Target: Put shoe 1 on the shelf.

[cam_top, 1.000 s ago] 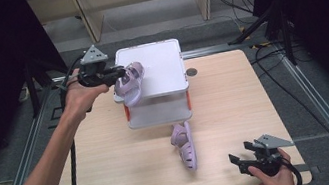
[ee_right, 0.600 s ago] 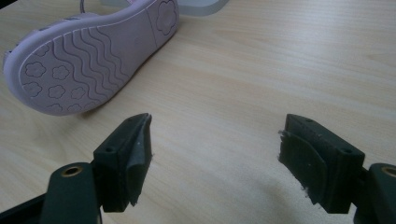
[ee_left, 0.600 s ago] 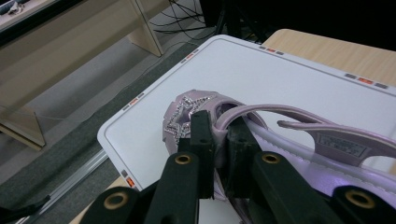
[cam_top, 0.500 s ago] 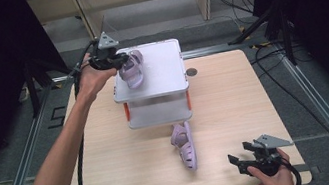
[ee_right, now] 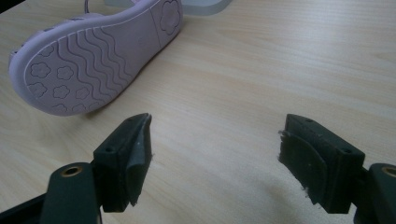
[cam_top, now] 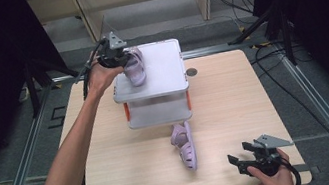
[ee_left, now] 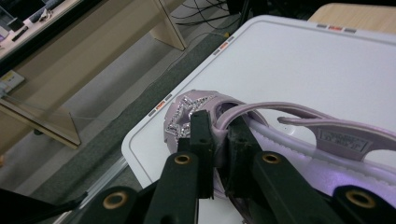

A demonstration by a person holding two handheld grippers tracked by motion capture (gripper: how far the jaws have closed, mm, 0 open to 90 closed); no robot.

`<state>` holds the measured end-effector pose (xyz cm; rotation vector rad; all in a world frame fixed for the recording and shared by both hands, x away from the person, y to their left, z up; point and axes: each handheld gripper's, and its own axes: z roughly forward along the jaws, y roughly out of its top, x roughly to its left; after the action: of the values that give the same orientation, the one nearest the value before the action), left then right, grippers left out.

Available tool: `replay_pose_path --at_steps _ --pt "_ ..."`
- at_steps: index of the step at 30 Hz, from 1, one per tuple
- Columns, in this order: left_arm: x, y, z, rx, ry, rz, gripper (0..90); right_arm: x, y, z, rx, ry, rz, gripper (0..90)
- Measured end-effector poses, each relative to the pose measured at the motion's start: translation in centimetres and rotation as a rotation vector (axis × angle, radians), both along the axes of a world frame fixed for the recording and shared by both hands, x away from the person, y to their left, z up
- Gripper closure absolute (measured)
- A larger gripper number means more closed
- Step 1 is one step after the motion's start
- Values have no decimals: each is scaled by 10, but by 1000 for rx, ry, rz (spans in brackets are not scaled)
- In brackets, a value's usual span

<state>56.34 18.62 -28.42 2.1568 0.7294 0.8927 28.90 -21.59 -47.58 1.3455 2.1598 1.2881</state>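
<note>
Left claw is up at the far-left corner of the white two-tier rack, and it is clenched on a lilac sandal. From the left gripper view you can see the bite clearly: the two black jaws are pinched together on a strap of that sandal, right beside the glittery star on its upper. The shoe sits over the rack's white top shelf, near the left edge; whether its sole is fully resting on the shelf or just above it, I cannot tell.

Down on the tabletop, the second sandal lies tipped on its side just in front of the rack's lower tier, untouched. The right gripper view shows its patterned sole facing the camera, flower prints and wavy tread, well ahead and to the left of the jaws.

The right claw waits near the front-right edge of the tabletop, released, jaws spread wide with nothing between them but bare wood.

So, by my reading, this is a pair of shoes going up on the rack, and it is roughly at the halfway mark: first sandal at its spot but not yet let go, second one still to be picked up and set beside it.
</note>
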Motion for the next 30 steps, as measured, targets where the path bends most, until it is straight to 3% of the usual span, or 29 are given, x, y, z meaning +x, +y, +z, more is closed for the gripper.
replay_pose_path --at_steps 2,5,6,7,11,14,15,18,24,26,28,30 --pt "0 -3 -1 8 -6 -8 827 0 -1 0 -10 -8 0 251" --pt "-2 -6 -1 43 -1 -26 806 1 0 -1 14 -11 3 251" --pt "-3 -6 -1 40 6 -26 796 1 1 -2 31 1 8 251" --pt "-3 -5 -1 40 13 -27 779 0 0 0 11 11 5 251" --pt "-4 -9 -3 46 16 -23 703 0 0 0 3 -1 4 250" --pt "-4 -11 -2 55 23 -22 684 2 0 -1 30 -5 17 249" --pt "-4 -11 -1 48 30 -2 643 1 -2 0 0 -9 0 249" --pt "-6 -10 -1 29 36 26 563 1 -2 0 15 9 1 249" --pt "-16 -5 7 -11 49 56 456 1 -2 1 13 -10 -2 248" --pt "-24 1 16 -59 49 80 428 1 -2 1 17 -19 -4 248" --pt "-29 6 21 -105 51 70 410 1 -2 0 19 -18 -4 247" --pt "-33 8 23 -118 55 70 396 1 -2 0 22 -12 -1 247"
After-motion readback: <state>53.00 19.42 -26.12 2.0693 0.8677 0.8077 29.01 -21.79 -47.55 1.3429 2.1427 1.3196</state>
